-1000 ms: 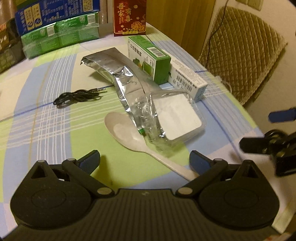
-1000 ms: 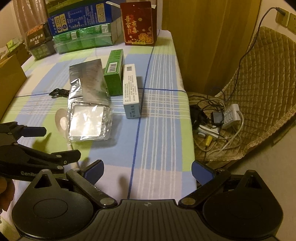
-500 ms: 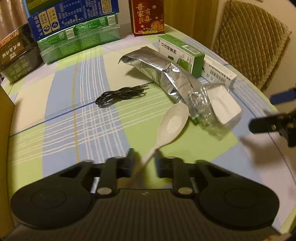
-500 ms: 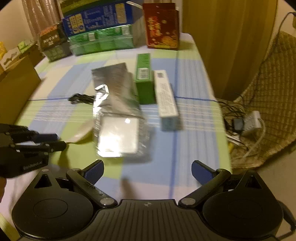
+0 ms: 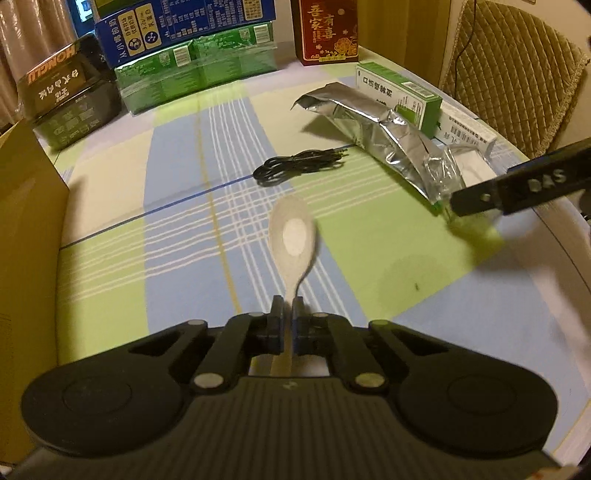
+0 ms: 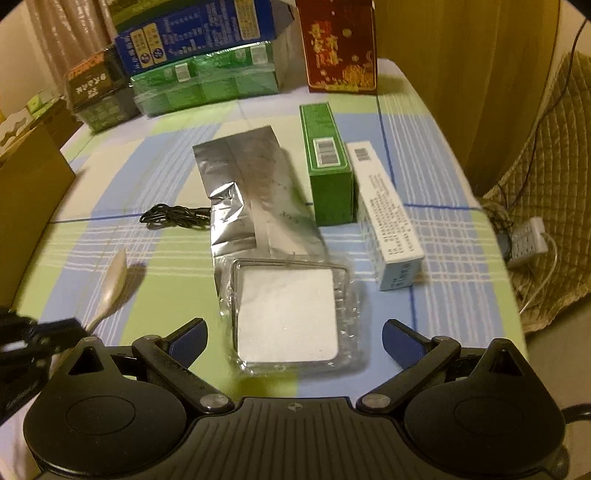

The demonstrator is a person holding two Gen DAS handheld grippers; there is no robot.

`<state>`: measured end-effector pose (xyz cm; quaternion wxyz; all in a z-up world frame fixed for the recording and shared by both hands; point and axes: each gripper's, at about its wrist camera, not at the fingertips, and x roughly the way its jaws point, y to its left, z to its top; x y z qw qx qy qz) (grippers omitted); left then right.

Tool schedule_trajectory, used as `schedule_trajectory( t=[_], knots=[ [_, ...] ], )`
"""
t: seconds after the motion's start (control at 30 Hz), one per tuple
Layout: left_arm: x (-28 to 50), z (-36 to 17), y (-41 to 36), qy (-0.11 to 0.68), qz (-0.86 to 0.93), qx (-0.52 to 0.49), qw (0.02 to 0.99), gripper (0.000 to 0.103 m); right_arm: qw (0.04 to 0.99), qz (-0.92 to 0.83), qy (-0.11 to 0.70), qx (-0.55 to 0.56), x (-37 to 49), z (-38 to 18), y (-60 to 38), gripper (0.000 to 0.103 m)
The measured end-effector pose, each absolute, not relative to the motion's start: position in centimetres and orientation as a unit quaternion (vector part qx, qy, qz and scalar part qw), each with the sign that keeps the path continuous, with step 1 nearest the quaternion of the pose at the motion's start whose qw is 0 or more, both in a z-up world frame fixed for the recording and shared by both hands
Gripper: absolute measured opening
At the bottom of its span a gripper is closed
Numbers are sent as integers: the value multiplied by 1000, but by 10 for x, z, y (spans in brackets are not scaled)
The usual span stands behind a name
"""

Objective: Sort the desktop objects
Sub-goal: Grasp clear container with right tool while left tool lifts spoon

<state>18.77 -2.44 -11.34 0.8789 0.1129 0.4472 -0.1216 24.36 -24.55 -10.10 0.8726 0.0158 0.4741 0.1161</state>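
My left gripper [image 5: 288,317] is shut on the handle of a white spoon [image 5: 292,236], holding it lifted, bowl pointing away over the checked tablecloth. In the right wrist view the same spoon [image 6: 110,284] shows at the far left. My right gripper [image 6: 293,332] is open, its blue pads on either side of a clear plastic tray [image 6: 288,306] with a white square inside, not touching it. The tray rests against a silver foil bag [image 6: 251,184]. Beside the bag lie a green box [image 6: 328,173], a white box [image 6: 388,225] and a coiled black cable [image 6: 173,216].
Stacked blue, green and black cartons [image 5: 192,62] and a red box [image 5: 327,29] line the table's back edge. A cardboard box [image 5: 26,229] stands at the left. A padded chair [image 5: 517,74] and a power strip [image 6: 524,240] with wires are past the right edge.
My left gripper closed on the spoon handle, raised it and carried it to the left. My right gripper moved left and lower until the clear tray lay between its open fingers.
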Motion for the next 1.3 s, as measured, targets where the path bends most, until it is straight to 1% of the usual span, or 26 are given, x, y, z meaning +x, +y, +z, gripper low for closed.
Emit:
schedule_trajectory(
  t=[0.03,0.07,0.1,0.17,0.23,0.5,0.57,0.6,0.83,0.9,0.93,0.97,1.0,1.03,1.1,1.27,1.3],
  knots=[
    [186,-113,-23,447,-121,112,879,1,873,114,475,16,245,-103,-244,95],
    [185,-113,-23,446,-122,112,879,1,873,111,475,17,245,-104,-243,89],
    [184,-113,-23,446,-122,113,879,1,872,108,477,19,245,-105,-243,74],
    [182,-113,-23,446,-122,115,879,1,871,102,479,27,243,-105,-244,70],
    [180,-113,-24,446,-123,119,878,1,871,100,480,21,237,-103,-242,64],
    [155,-110,-25,452,-129,112,875,1,849,98,519,28,200,-93,-234,63],
    [148,-109,-25,454,-132,110,874,2,852,97,514,27,193,-87,-231,63],
    [145,-109,-23,453,-130,110,875,6,853,91,512,31,191,-83,-230,63],
    [151,-102,-10,417,-125,95,895,18,859,99,502,21,190,-83,-215,62],
    [159,-102,-10,404,-125,100,901,27,862,98,496,23,191,-85,-214,62],
    [164,-102,-10,398,-128,103,903,29,863,97,495,23,191,-86,-213,64],
    [169,-103,-11,392,-132,106,904,34,863,95,495,23,192,-88,-212,66],
    [173,-105,-12,388,-137,110,905,38,863,94,495,23,193,-90,-212,71],
    [178,-107,-13,384,-141,113,905,40,863,94,496,23,194,-92,-211,78],
    [185,-111,-15,381,-147,117,905,41,867,96,489,18,193,-96,-210,81],
    [195,-121,-15,380,-153,110,906,41,874,92,477,21,194,-104,-212,81],
    [196,-122,-16,379,-154,111,906,43,874,90,477,20,194,-105,-212,81]
  ],
)
